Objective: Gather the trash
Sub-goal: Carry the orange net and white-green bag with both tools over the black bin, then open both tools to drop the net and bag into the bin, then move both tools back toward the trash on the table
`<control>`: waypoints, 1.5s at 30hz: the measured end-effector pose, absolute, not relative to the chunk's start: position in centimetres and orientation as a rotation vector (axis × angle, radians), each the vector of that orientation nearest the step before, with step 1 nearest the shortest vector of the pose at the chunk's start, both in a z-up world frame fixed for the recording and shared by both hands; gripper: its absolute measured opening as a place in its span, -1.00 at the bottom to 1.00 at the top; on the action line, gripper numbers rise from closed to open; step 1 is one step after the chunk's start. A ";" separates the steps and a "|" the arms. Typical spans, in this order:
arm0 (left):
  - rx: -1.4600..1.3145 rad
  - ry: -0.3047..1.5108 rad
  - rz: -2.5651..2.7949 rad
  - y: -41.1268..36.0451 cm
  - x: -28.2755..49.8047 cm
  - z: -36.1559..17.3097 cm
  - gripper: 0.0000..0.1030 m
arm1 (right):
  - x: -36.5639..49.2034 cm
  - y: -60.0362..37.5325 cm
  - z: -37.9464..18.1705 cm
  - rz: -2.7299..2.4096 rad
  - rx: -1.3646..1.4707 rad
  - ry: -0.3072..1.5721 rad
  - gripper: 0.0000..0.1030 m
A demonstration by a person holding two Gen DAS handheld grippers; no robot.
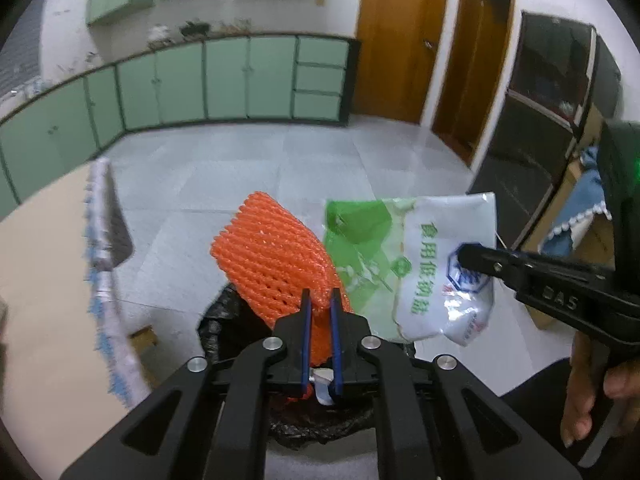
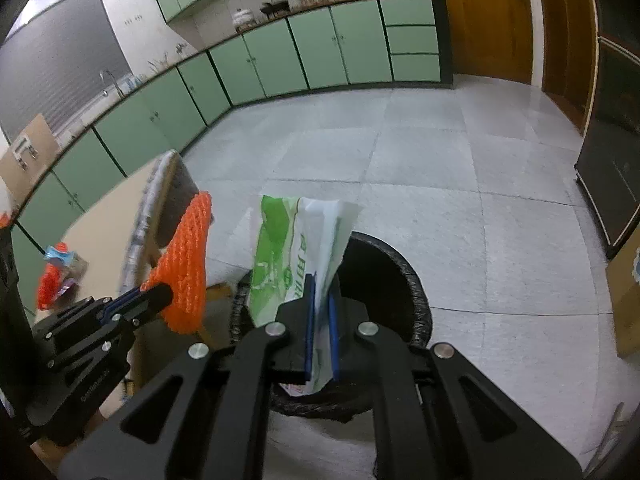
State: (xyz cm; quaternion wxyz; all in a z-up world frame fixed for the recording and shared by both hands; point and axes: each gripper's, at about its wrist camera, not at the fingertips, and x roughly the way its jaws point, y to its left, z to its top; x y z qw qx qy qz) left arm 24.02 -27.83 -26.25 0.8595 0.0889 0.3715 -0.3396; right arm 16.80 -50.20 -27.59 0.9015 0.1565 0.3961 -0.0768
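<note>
Evidently both pieces hang over the black-lined trash bin (image 2: 404, 280) for dropping: left gripper (image 1: 320, 300) clamped on the orange foam fruit net (image 1: 272, 256), right gripper (image 2: 322, 292) pinching the green-and-white salt bag (image 2: 288, 256).

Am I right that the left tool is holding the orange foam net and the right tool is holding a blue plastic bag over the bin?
Not quite: the bag in the right tool is green and white, not blue, as the right wrist view shows. The rest holds: the left tool grips the orange foam net, over the black-lined bin.
</note>
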 end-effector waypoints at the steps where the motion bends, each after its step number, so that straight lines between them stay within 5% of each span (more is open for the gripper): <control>1: 0.194 0.790 -0.717 -28.2 24.2 -26.8 -0.84 | 17.4 -50.5 -28.3 -0.167 0.326 0.836 -0.90; 13: 0.235 0.956 -0.689 -31.3 28.3 -32.8 -0.82 | 24.4 -51.5 -34.9 -0.190 0.300 1.023 -0.87; 19: 0.228 1.000 -0.642 -31.2 29.3 -33.5 -0.64 | 25.6 -50.9 -36.7 -0.207 0.264 1.104 -0.62; 20: 0.225 1.001 -0.639 -31.2 29.4 -33.4 -0.48 | 25.6 -50.9 -36.7 -0.206 0.258 1.106 -0.57; 23: 0.209 1.010 -0.627 -31.1 29.6 -33.4 -0.37 | 25.5 -50.9 -36.6 -0.216 0.260 1.096 -0.27; 30: 0.197 0.983 -0.625 -30.3 28.9 -31.4 -0.35 | 24.2 -51.5 -34.4 -0.224 0.289 1.035 -0.28; 37: 0.182 0.847 -0.513 -22.6 25.2 -24.8 -0.04 | 20.4 -46.9 -27.9 -0.134 0.219 0.921 -0.27; 39: 0.167 0.813 -0.452 -19.2 24.0 -23.0 0.22 | 19.6 -44.5 -26.0 -0.071 0.192 0.886 -0.17; 41: 0.148 0.778 -0.378 -14.9 22.7 -21.3 0.29 | 18.9 -40.8 -24.0 0.007 0.151 0.848 0.01; 45: 0.112 0.740 -0.218 -6.8 20.7 -19.4 0.40 | 19.5 -34.5 -22.0 0.173 0.134 0.819 0.03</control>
